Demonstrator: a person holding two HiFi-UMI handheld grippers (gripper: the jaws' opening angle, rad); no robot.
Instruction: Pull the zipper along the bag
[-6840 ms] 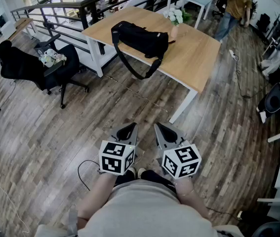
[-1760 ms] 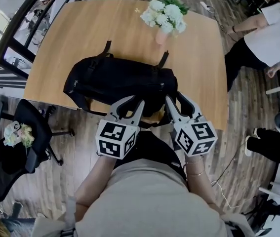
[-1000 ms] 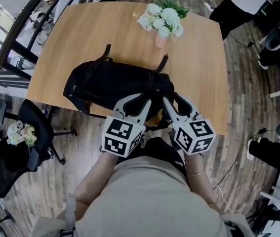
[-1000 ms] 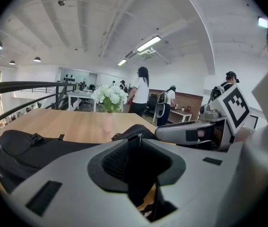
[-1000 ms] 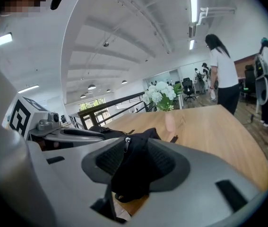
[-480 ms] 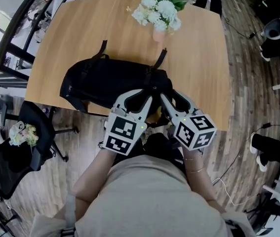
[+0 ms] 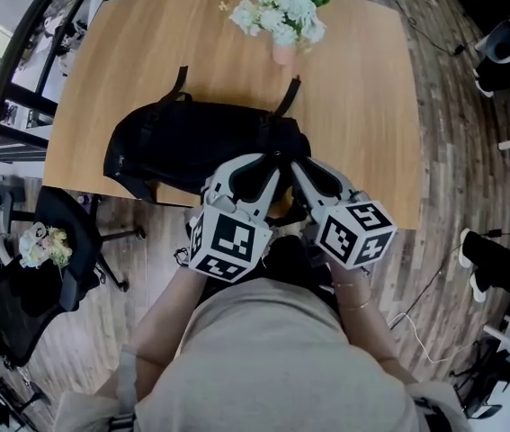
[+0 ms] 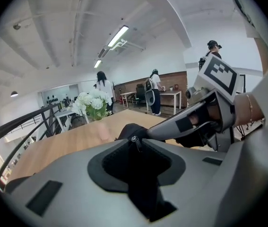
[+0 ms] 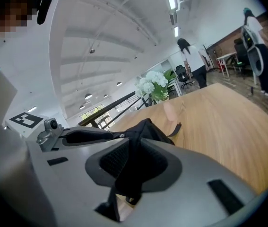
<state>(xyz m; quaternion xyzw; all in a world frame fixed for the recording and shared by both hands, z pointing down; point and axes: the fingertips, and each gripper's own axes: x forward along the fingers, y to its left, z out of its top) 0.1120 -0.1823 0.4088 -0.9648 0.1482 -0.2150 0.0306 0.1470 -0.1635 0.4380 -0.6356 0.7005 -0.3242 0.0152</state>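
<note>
head view, looking straight down: the black bag lies lengthwise on the wooden surface, close to the near edge, with two straps running off its far side. a vase of white flowers stands near the far edge, apart from the bag.

both claws are in at the bag's near right end, side by side, almost touching. the left claw comes in over the near edge of the surface, its marker cube toward the camera. the right claw sits just beside it, cube angled to the right.

left gripper view: the left claw is closed down on black bag fabric, which fills the gap between the jaws, and a small metal zipper pull shows right at the tips. the right claw crosses in from the right, its tip at the same spot.

right gripper view: the right claw is pinched on a fold of the bag, dark fabric bunched between the jaws. the left claw lies alongside at the left.

off the surface, a black office chair stands on the wood floor at lower left.
</note>
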